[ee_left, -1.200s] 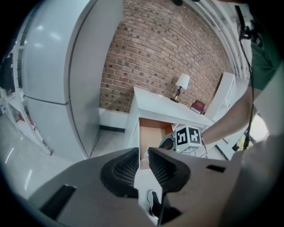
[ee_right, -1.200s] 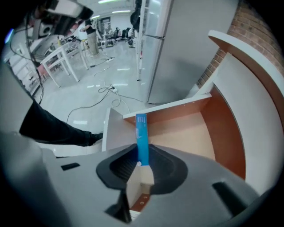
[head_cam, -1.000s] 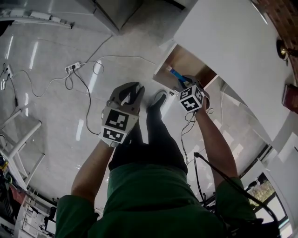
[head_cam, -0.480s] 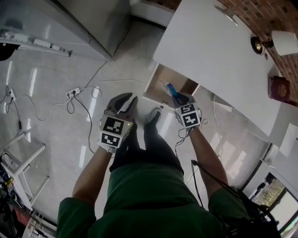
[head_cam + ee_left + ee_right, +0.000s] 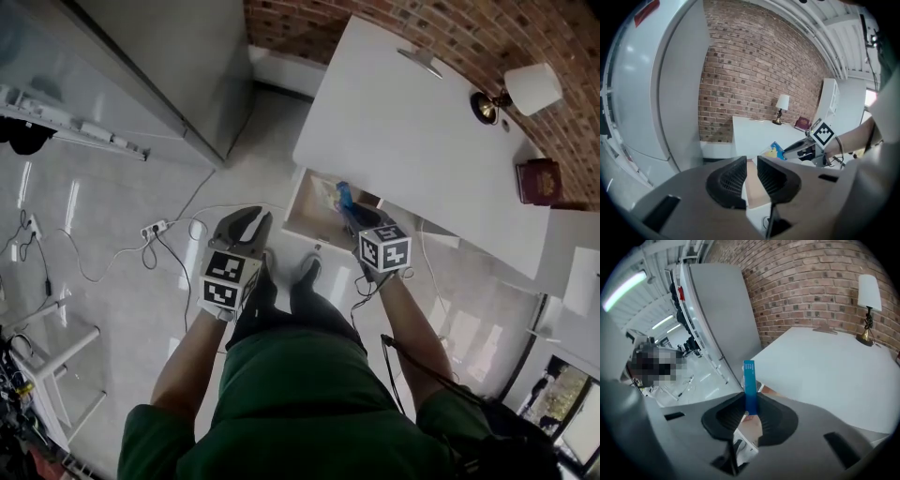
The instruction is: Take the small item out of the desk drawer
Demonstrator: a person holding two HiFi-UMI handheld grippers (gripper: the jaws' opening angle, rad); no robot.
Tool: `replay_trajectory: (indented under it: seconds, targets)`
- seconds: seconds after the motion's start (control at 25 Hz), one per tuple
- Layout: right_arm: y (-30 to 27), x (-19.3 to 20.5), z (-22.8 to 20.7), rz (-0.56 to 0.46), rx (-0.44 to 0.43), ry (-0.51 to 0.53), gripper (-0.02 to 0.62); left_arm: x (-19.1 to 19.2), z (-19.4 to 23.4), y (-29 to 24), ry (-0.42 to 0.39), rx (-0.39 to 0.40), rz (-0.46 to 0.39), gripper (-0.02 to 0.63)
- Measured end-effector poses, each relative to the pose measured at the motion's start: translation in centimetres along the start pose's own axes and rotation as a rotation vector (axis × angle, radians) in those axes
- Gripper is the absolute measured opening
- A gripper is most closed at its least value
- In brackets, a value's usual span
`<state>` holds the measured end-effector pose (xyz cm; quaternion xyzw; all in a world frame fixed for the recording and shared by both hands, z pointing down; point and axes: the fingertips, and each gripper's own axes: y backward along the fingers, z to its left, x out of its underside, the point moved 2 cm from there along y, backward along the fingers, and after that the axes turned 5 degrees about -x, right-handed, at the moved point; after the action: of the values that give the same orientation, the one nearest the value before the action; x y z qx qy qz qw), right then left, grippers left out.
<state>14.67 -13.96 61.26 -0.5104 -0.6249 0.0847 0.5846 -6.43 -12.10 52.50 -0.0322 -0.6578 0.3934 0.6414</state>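
Observation:
A thin blue packet (image 5: 749, 380) stands upright between the pads of my right gripper (image 5: 749, 401), which is shut on it. In the head view the right gripper (image 5: 354, 214) holds the blue packet (image 5: 343, 195) just above the open drawer (image 5: 309, 208) of the white desk (image 5: 422, 141). From the left gripper view the packet (image 5: 775, 150) shows blue and yellow, and the right gripper (image 5: 799, 147) is clamped on it. My left gripper (image 5: 751, 171) hangs left of the drawer (image 5: 753, 193), its jaws a narrow gap apart with nothing between them. In the head view the left gripper (image 5: 242, 225) is over the floor.
A table lamp (image 5: 517, 91) and a dark red book (image 5: 536, 180) stand at the desk's far side by the brick wall. A tall grey cabinet (image 5: 178, 66) stands left of the desk. Cables and a power strip (image 5: 155, 228) lie on the glossy floor. My legs are below the drawer.
The head view has tilted up, showing more of the desk and wall. The right gripper keeps its hold on the blue packet, now a little higher over the drawer. The left gripper has barely moved.

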Motion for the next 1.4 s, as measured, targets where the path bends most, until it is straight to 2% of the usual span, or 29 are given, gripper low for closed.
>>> replay_trajectory:
  seconds: [0.12,0.36,0.84,0.96,1.16,1.4]
  targets:
    - [0.8,-1.9,-0.1,-0.069,-0.025,-0.065,0.080,-1.0,-0.5,0.7,0.008,0.020,0.026,0.061]
    - [1.4,-4.3,-1.1,-0.144,-0.040,-0.175,0.080,-2.9,0.8,1.0,-0.006,-0.017,-0.044,0.061]
    - [0.6,-7.7,-4.7,-0.257,-0.093,-0.441,0.080,-5.9,1.7,0.6,-0.026,-0.034,-0.075,0.061]
    - [-0.1,-7.6,-5.7,-0.268,-0.113,-0.542,0.081,-6.2,1.9,0.5,-0.028,-0.041,-0.076,0.061]
    - [-0.7,-6.5,-7.5,-0.321,-0.164,-0.779,0.083,-6.5,2.3,0.7,-0.038,-0.058,-0.074,0.061]
    - [-0.9,-5.0,-9.1,-0.316,-0.119,-0.837,0.089,-6.3,2.7,0.8,-0.040,-0.064,-0.069,0.061]
